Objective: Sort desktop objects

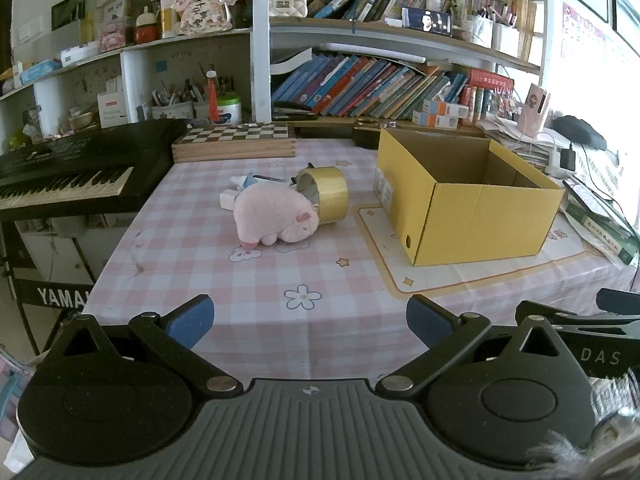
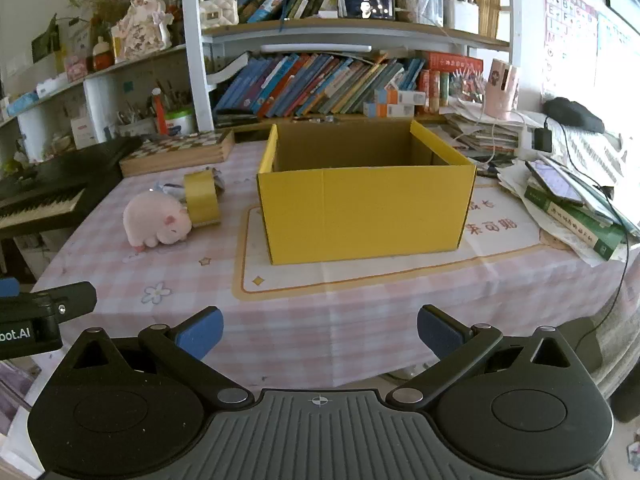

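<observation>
Left gripper (image 1: 310,320): released, jaws wide, at lower centre of frame. Right gripper (image 2: 320,330): released, jaws wide, lower centre. Pink plush pig (image 1: 272,214): frame centre, touching gold tape roll (image 1: 330,192). Yellow box (image 2: 366,200): open-topped, centre of right view.

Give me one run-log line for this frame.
left tool: open, empty | right tool: open, empty | pink plush, tape roll: on table | yellow box: open

Yamaha keyboard (image 1: 60,184) left of bench (image 1: 328,280). Wooden chessboard box (image 1: 236,142) at bench's far edge. Bookshelf (image 1: 380,84) behind, books leaning. Green book (image 2: 576,220) with phone (image 2: 556,182) atop, right edge. Pink-checked tablecloth (image 2: 340,320) covers bench.
</observation>
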The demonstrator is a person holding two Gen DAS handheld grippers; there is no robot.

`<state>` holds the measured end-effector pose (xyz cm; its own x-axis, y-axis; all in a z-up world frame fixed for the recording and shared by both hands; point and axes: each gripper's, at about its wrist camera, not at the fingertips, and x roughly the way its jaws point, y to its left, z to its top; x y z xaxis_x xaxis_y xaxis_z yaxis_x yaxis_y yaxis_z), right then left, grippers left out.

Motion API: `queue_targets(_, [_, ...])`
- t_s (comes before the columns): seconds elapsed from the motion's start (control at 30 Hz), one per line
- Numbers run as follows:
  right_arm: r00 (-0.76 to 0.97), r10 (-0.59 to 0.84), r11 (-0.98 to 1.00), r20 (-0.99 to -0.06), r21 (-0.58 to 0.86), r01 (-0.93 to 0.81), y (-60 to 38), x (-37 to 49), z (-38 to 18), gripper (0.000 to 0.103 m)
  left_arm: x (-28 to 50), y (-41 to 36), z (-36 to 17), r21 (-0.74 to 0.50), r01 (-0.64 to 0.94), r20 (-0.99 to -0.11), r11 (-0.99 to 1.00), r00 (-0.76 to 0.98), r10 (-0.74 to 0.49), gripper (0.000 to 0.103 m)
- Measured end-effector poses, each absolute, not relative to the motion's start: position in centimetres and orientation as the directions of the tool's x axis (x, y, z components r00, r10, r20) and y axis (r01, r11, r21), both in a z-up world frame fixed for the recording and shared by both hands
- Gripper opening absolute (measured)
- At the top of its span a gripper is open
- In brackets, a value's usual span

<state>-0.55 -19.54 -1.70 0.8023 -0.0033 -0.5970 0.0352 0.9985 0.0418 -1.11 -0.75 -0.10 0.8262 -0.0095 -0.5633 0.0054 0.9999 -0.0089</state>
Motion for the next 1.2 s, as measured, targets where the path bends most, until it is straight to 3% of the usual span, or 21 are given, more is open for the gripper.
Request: queue_targets(1.2, [0.794, 0.035, 0.999, -0.606, 0.032, -0.019, -18.1, 0.4, -1.9, 0.103, 0.5, 1.1, -0.6, -0.023, -0.01, -0.59, 1.0, 0.807, -0.006, 0.103])
